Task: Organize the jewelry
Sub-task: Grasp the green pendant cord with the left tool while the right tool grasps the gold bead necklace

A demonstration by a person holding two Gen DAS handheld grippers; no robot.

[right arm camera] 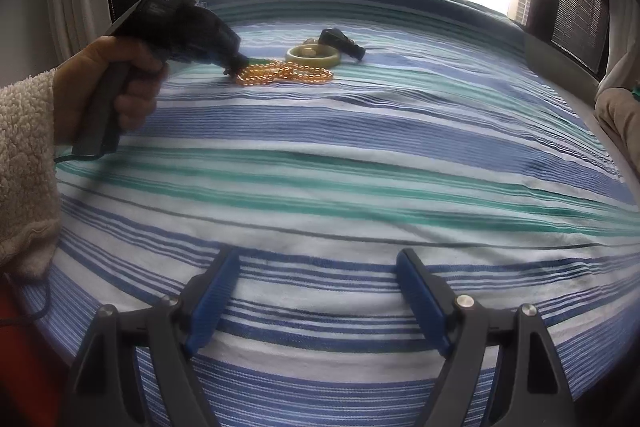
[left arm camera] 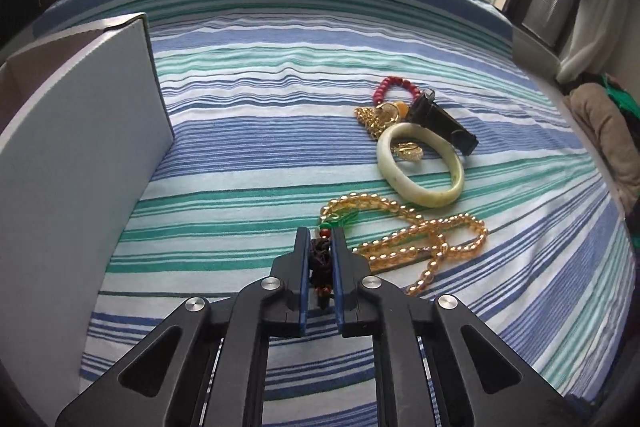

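Box: white cardboard, standing at the far left of the striped bedspread, well apart from the jewelry.
Left gripper: jaws closed on the dark knotted cord at one end of the amber bead necklace (a green bead and a red one sit just ahead of the fingertips).
Necklace: lying looped on the cloth, trailing right from the pinched cord.
Jade bangle: flat on the cloth just beyond the necklace, with a small gold piece inside its ring.
Far cluster: a gold chain, a red bead bracelet and a black strap-like item bunched at the bangle's far edge.
Hand: in a fleecy sleeve, holding the left gripper's handle.
Right gripper: jaws spread wide with nothing between them, over bare bedspread well short of the jewelry.
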